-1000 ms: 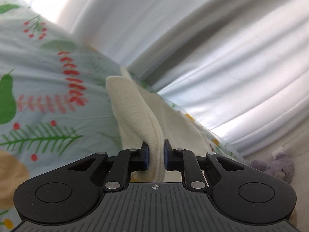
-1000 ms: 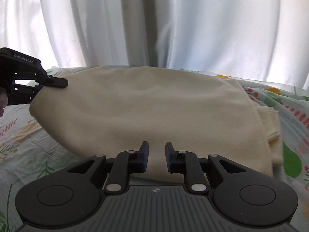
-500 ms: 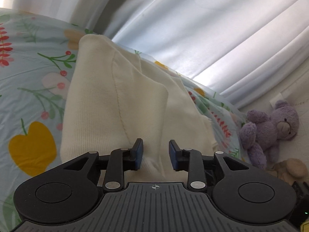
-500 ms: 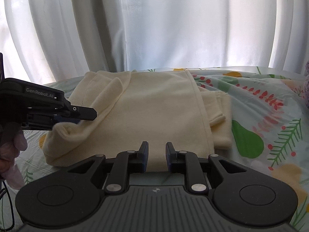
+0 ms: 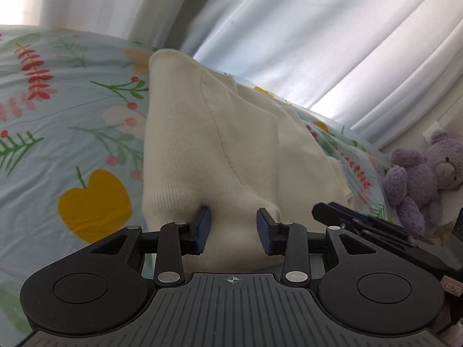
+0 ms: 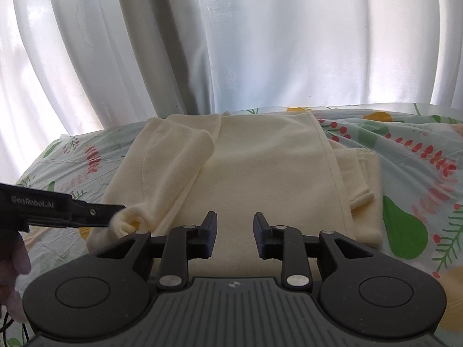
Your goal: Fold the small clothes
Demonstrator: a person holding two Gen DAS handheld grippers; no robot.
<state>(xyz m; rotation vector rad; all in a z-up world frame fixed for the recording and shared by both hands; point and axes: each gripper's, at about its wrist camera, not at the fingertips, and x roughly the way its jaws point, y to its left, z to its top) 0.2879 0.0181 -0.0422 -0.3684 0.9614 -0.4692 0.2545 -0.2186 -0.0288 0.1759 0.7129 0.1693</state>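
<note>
With both jaws parted, the left gripper (image 5: pixel 233 227) and right gripper (image 6: pixel 235 231) hold nothing; the cream garment (image 6: pixel 260 173) lies folded on the bedsheet (image 6: pixel 419 156). That fold looks done. Next likely calls for regrasping an edge.

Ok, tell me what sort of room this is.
Most likely a bedroom. The cream garment lies on a floral bedsheet, white curtains hang behind it, and a purple teddy bear sits beside the bed.
</note>
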